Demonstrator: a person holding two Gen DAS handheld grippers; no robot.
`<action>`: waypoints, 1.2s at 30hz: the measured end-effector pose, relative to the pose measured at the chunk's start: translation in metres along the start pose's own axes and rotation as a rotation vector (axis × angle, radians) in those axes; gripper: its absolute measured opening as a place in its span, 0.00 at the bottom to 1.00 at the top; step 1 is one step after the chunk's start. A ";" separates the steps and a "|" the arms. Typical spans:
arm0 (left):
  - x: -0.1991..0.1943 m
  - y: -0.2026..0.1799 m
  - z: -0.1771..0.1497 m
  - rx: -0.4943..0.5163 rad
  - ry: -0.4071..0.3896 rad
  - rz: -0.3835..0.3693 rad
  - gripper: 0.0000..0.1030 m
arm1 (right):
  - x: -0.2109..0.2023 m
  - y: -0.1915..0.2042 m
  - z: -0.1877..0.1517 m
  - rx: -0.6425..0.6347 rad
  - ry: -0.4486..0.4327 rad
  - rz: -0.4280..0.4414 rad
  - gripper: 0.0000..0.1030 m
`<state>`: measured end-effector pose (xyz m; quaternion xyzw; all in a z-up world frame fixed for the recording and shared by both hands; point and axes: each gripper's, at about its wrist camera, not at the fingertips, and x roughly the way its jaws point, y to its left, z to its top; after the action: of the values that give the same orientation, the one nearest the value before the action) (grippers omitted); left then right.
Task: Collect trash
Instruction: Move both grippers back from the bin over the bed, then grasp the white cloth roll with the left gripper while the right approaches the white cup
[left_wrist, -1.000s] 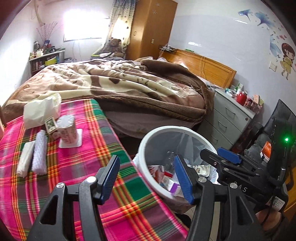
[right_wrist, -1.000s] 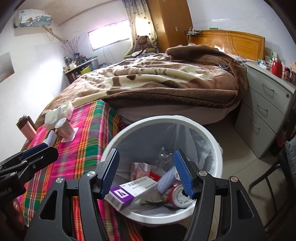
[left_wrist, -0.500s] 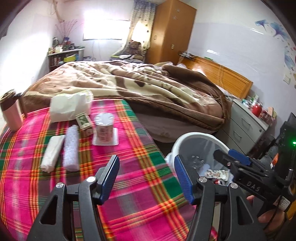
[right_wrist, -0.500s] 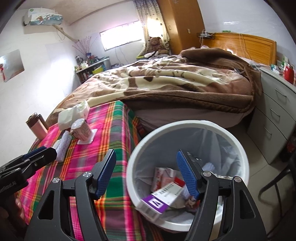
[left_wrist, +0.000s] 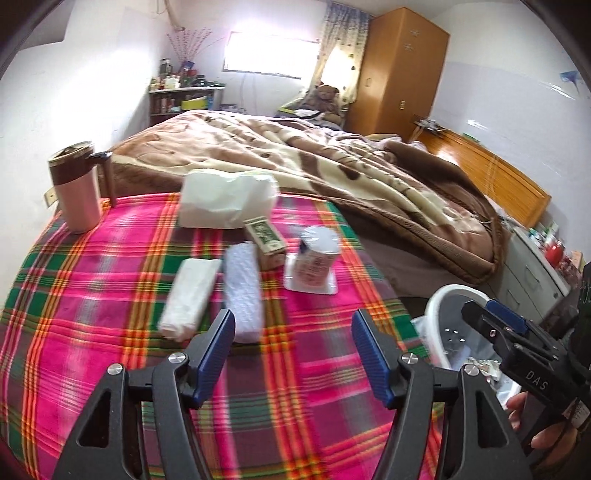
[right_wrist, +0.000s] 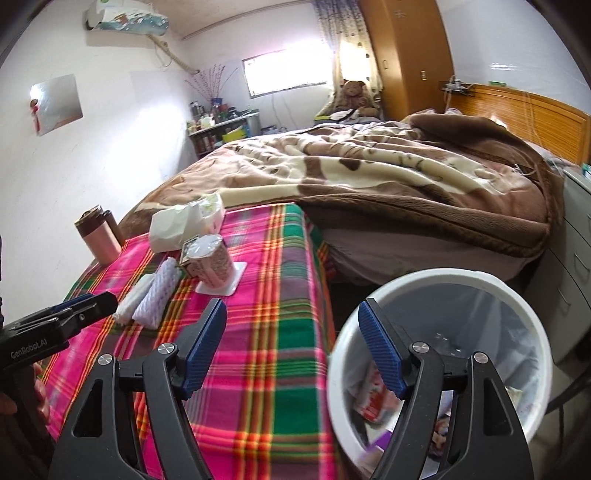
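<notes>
Both jaws have just been opening, empty: left gripper (left_wrist: 291, 341) above the plaid cloth (left_wrist: 92, 295), right gripper (right_wrist: 291, 339) beside the round white bin (right_wrist: 436, 284).

The left gripper (left_wrist: 291, 347) swung away from the white round plastic trash bin (left_wrist: 441, 314), which slid off to its right, and came over the pink-and-green plaid tablecloth (left_wrist: 110, 295). A folded white tissue wad (left_wrist: 190, 297) and a white foam-net sleeve (left_wrist: 242, 291) came to lie just ahead of its left finger. Its jaws had just been opening, with nothing between them.

The right gripper (right_wrist: 291, 347) moved the same way, so the bin (right_wrist: 439, 284) ended up behind its right finger. Its jaws too had just been opening, empty.
</notes>
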<state>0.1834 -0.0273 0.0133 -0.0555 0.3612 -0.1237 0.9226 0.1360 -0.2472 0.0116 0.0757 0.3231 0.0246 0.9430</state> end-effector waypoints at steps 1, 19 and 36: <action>0.002 0.006 0.000 -0.009 0.004 0.009 0.66 | 0.004 0.003 0.001 -0.008 0.002 0.007 0.74; 0.044 0.079 -0.001 -0.086 0.095 0.143 0.66 | 0.066 0.048 0.020 -0.115 0.046 0.066 0.75; 0.090 0.094 0.003 -0.096 0.177 0.155 0.66 | 0.117 0.073 0.028 -0.188 0.122 0.088 0.75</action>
<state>0.2668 0.0396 -0.0614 -0.0603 0.4499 -0.0390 0.8902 0.2460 -0.1670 -0.0263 -0.0008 0.3727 0.1007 0.9225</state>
